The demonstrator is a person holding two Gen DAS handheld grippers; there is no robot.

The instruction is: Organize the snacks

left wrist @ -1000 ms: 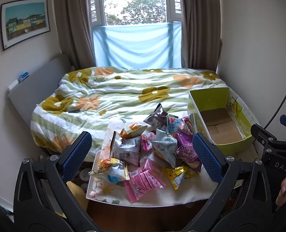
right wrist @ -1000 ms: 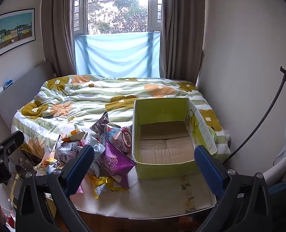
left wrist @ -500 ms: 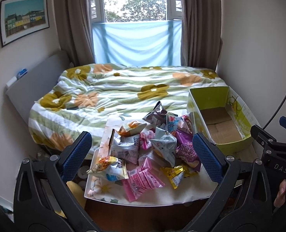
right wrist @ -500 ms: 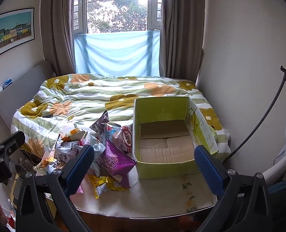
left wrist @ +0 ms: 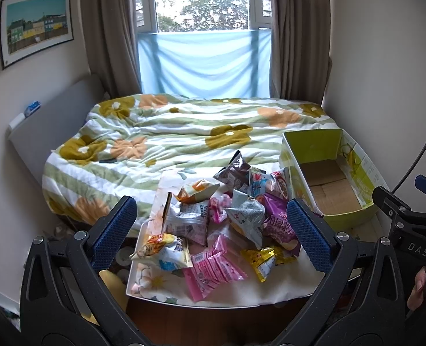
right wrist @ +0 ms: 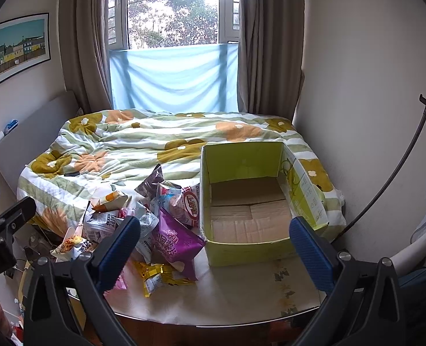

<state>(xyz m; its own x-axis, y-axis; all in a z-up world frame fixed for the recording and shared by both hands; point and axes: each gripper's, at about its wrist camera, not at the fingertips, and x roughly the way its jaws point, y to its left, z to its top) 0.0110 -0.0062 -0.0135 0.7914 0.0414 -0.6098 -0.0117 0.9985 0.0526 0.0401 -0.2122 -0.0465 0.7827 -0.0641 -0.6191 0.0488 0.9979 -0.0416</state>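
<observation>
Snack packets point(left wrist: 227, 225), piled at 9 o'clock of the empty green box point(right wrist: 241, 248), look light, crinkly and slippery, best pinched at sealed edges; left gripper point(left wrist: 211, 236) and right gripper point(right wrist: 214, 248) gape empty.

Soft daylight is admitted through the window point(left wrist: 210, 0), blown out to white; edges are bent by fisheye; corners are vignetted black.

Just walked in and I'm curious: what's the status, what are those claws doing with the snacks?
Left claw open, empty. Right claw open, empty. Snack pile loose on table; green box empty beside it. Nothing in the way.
</observation>
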